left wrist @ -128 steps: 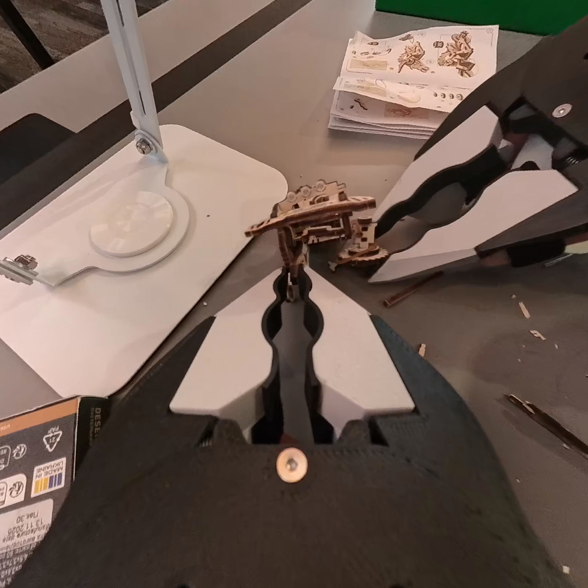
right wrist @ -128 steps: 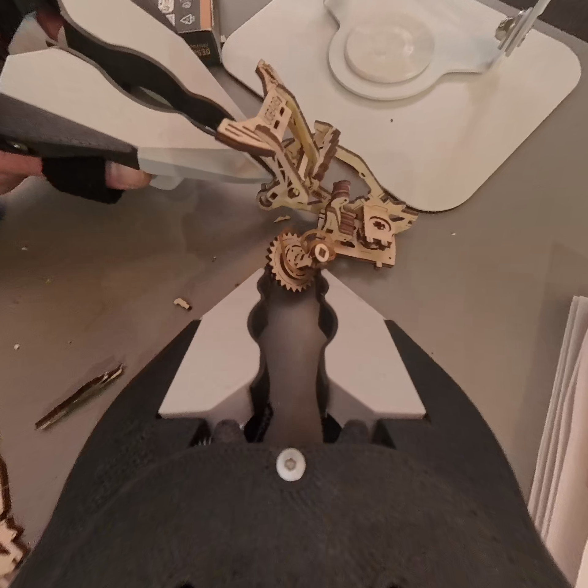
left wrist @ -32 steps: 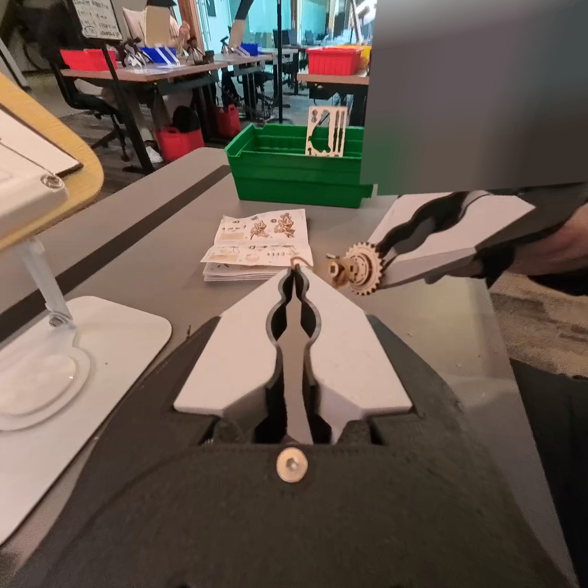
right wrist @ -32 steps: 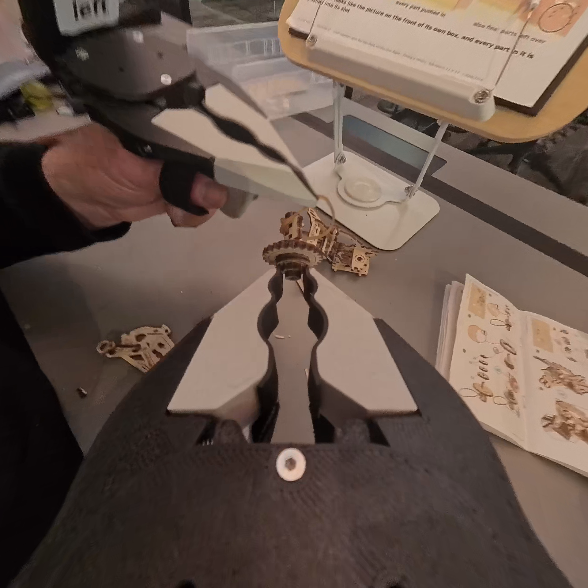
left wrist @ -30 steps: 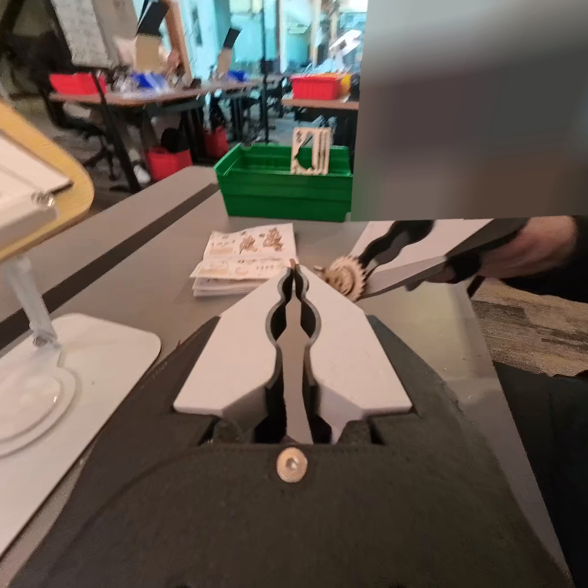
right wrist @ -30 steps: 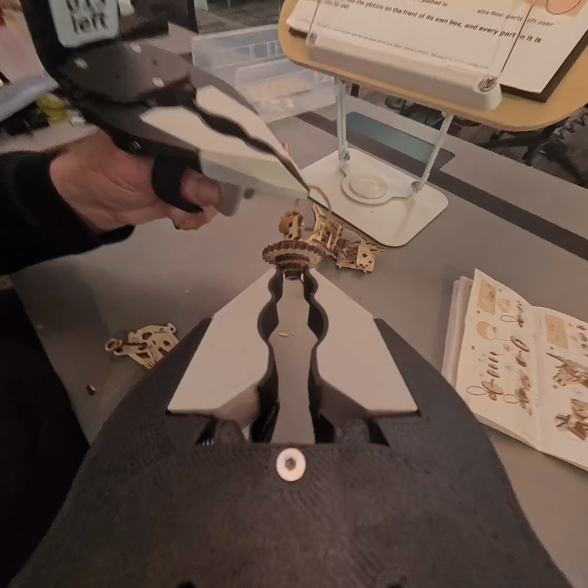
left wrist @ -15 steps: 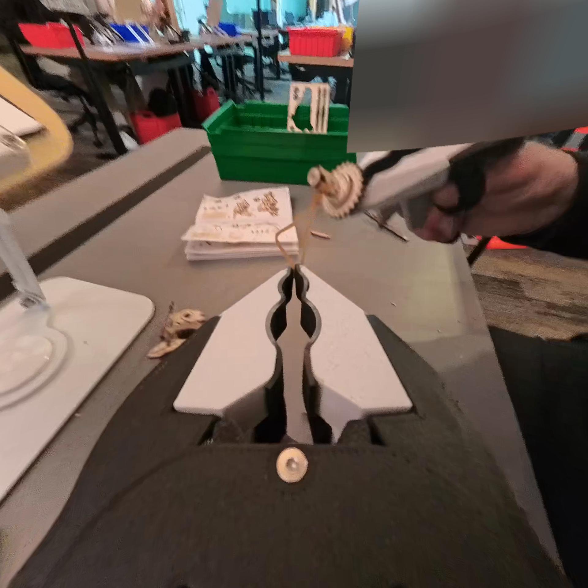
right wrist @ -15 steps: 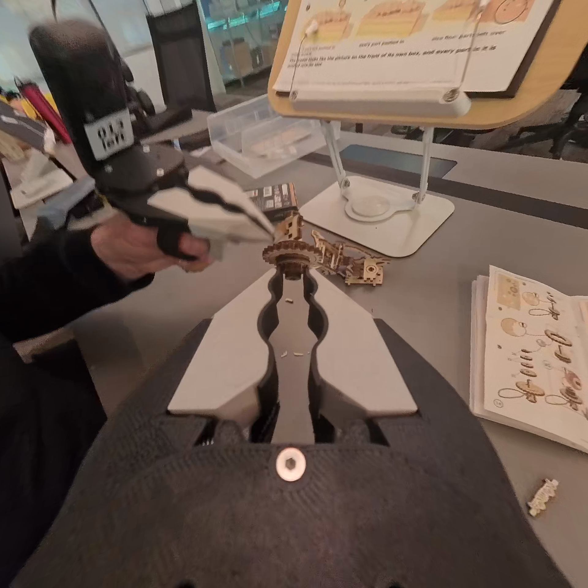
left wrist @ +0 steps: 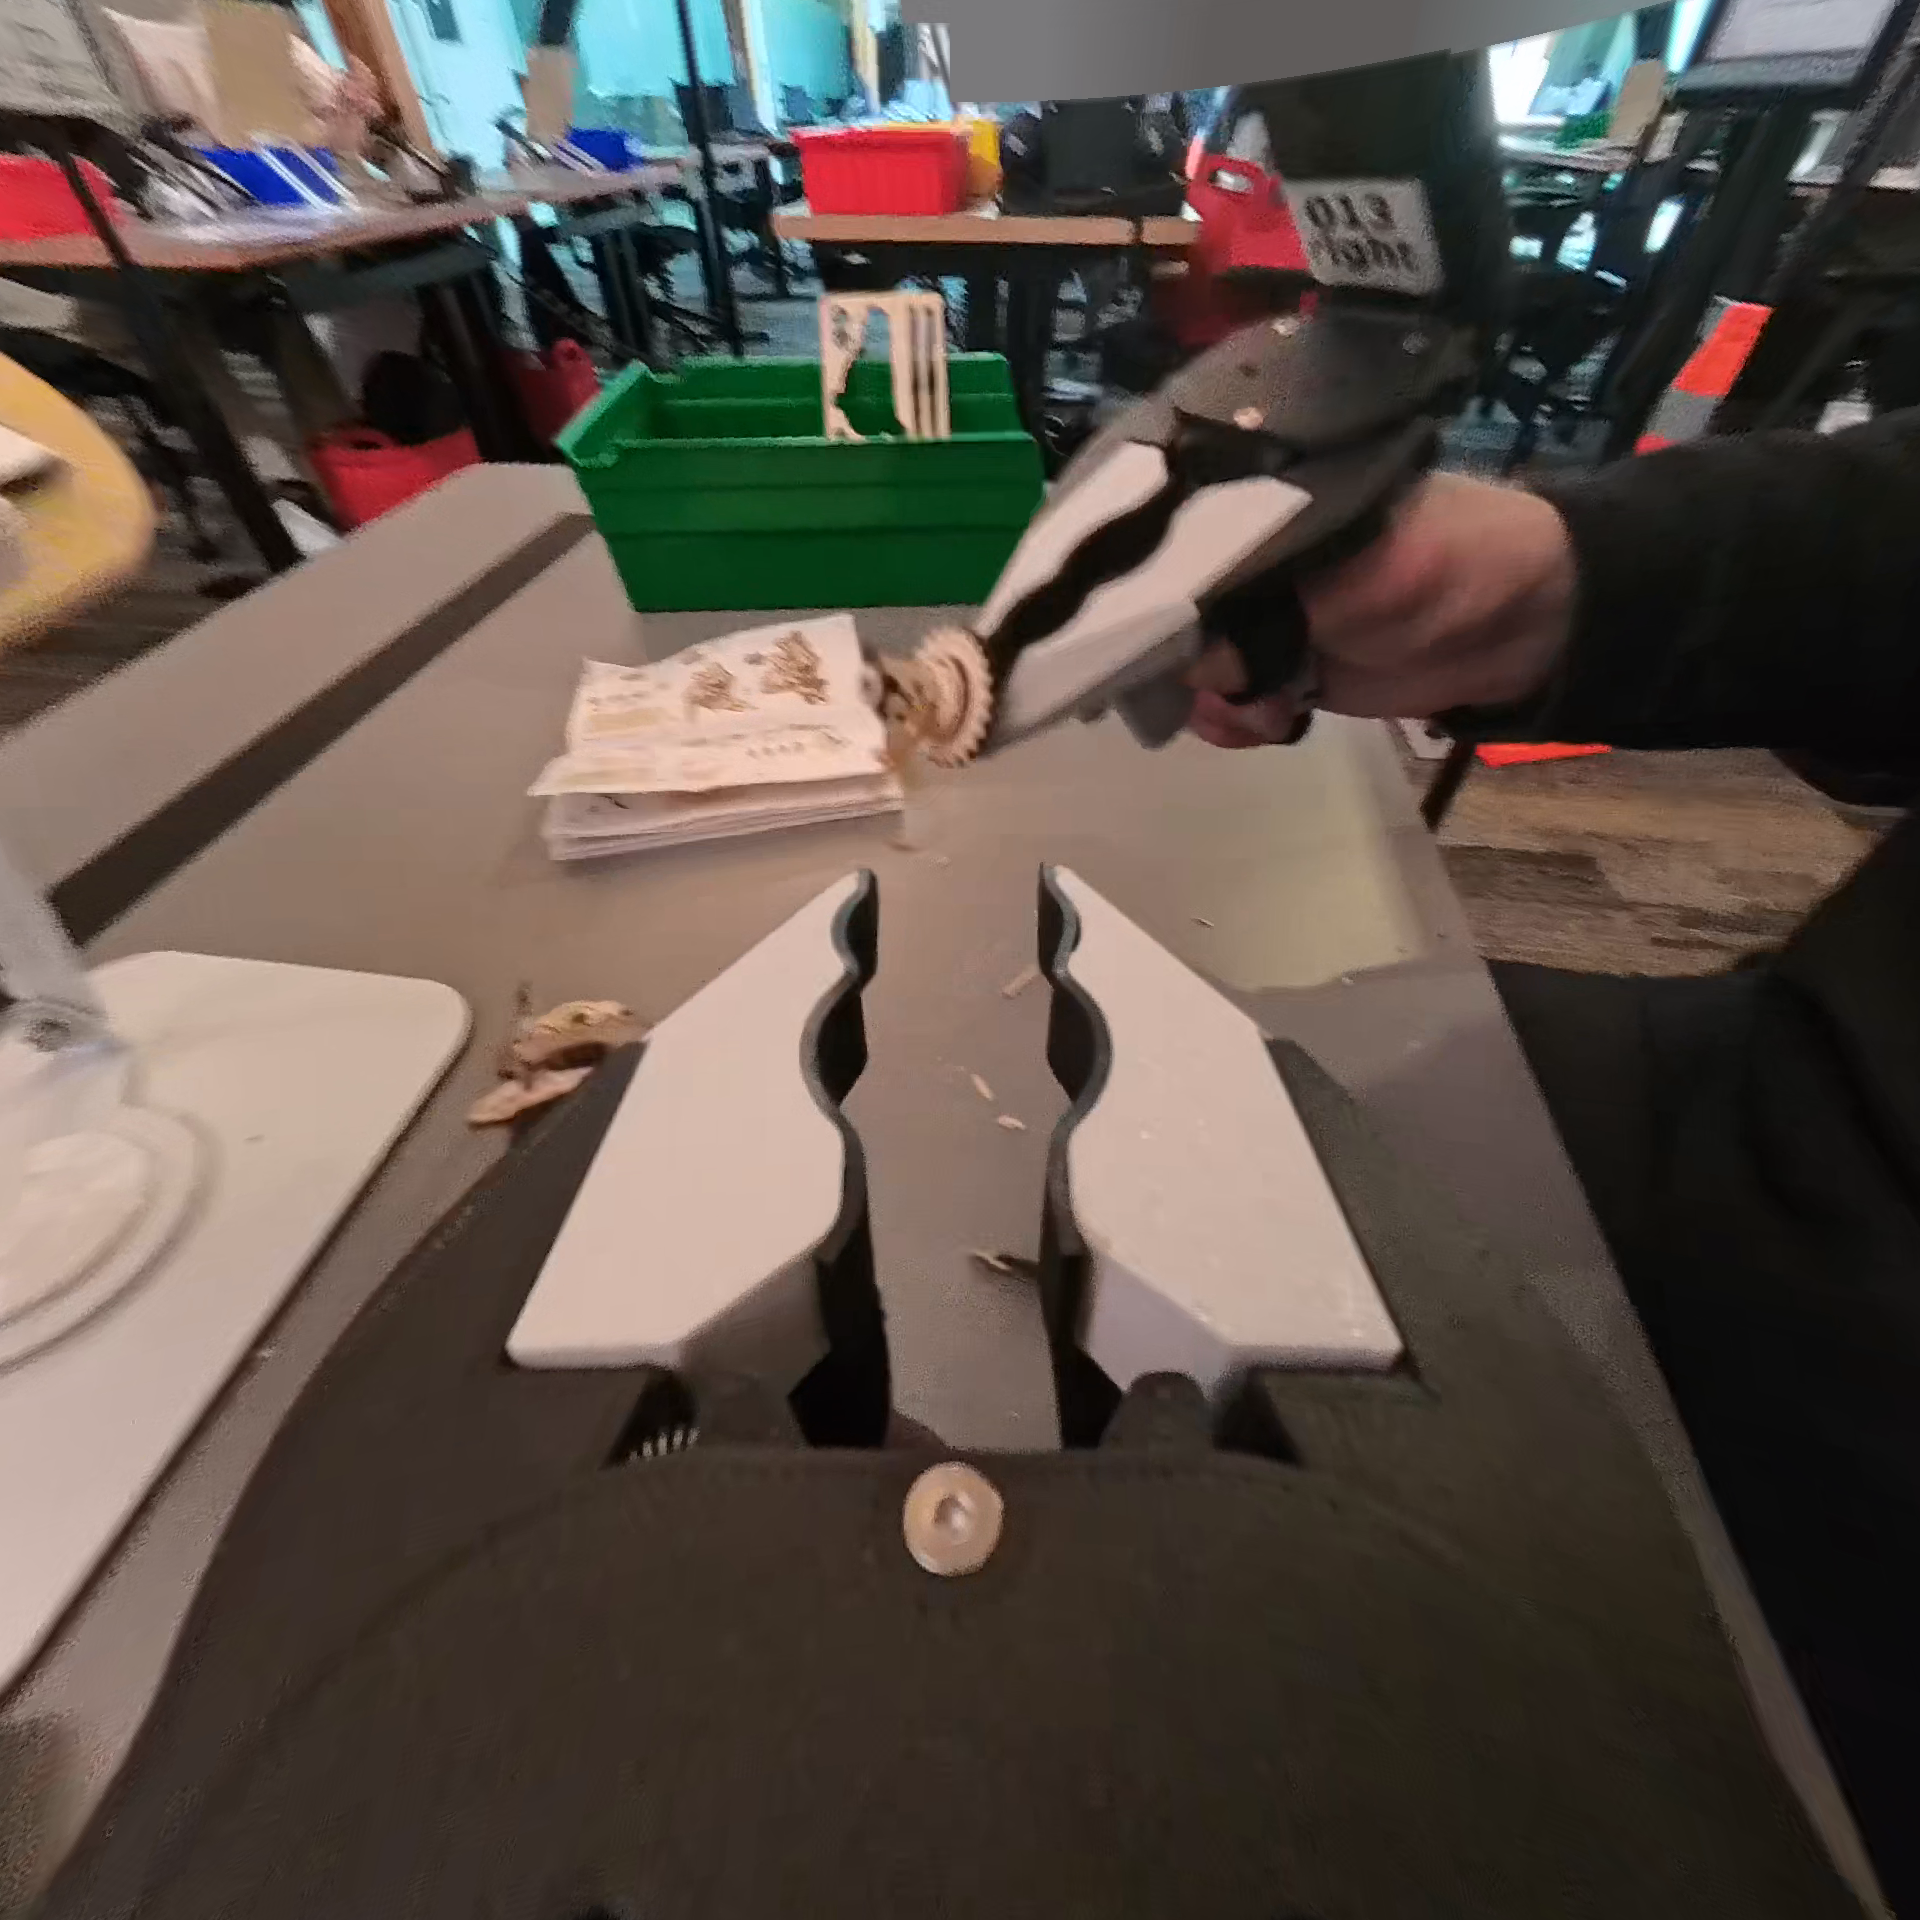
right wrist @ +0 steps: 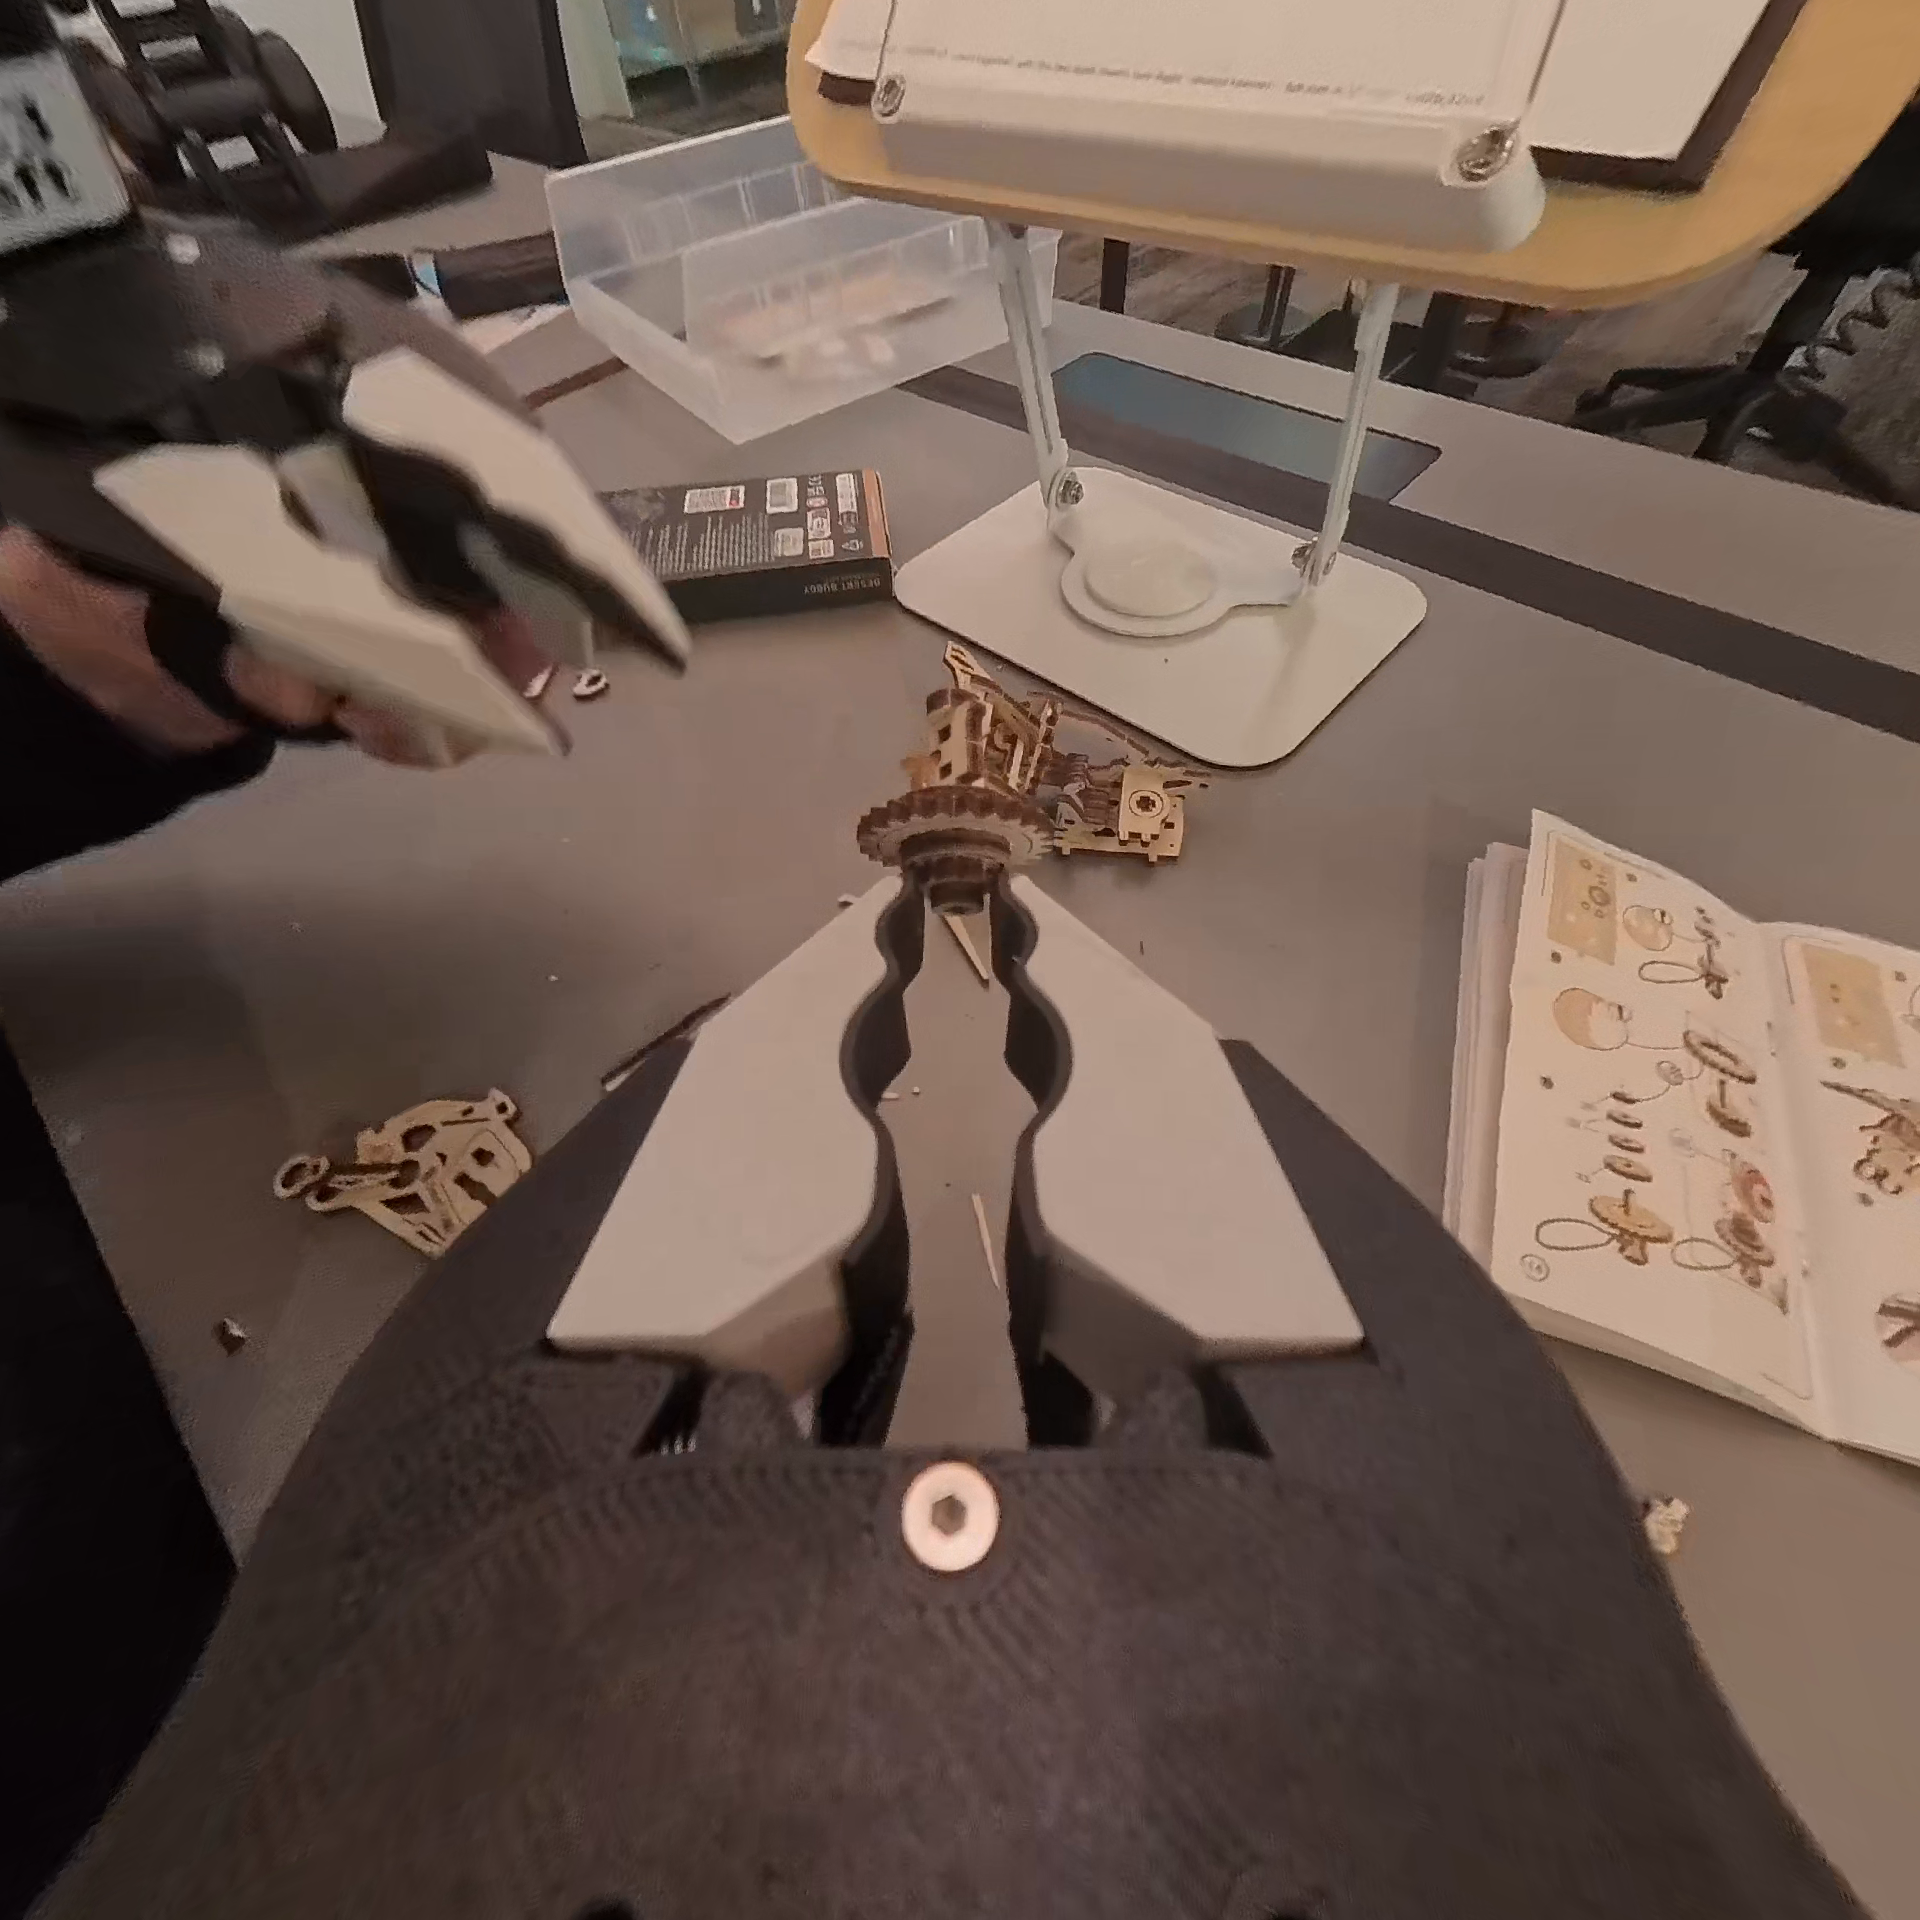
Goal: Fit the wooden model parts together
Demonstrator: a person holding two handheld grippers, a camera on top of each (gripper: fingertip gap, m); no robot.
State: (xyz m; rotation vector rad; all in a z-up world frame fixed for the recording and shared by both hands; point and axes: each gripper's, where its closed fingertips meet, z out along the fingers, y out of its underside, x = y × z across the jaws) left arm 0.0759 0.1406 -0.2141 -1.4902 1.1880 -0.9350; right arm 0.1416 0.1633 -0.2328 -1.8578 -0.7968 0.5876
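Two grippers differ: your right gripper (right wrist: 954,883) clamps the wooden gear (right wrist: 951,826); your spread, empty left gripper (left wrist: 956,904) next needs the half-built model (right wrist: 1049,764) beyond that gear.

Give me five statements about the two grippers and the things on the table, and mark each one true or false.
1. The right gripper has its jaws closed on a wooden gear assembly. True.
2. The left gripper holds a wooden part between its jaws. False: its jaws stand apart with only the grey table showing between them.
3. An instruction booklet lies open on the table. True.
4. The green bin lies upside down on the table. False: it stands upright, with a wooden parts sheet sticking up out of it.
5. A partly built wooden model sits on the table near the white stand base. True.
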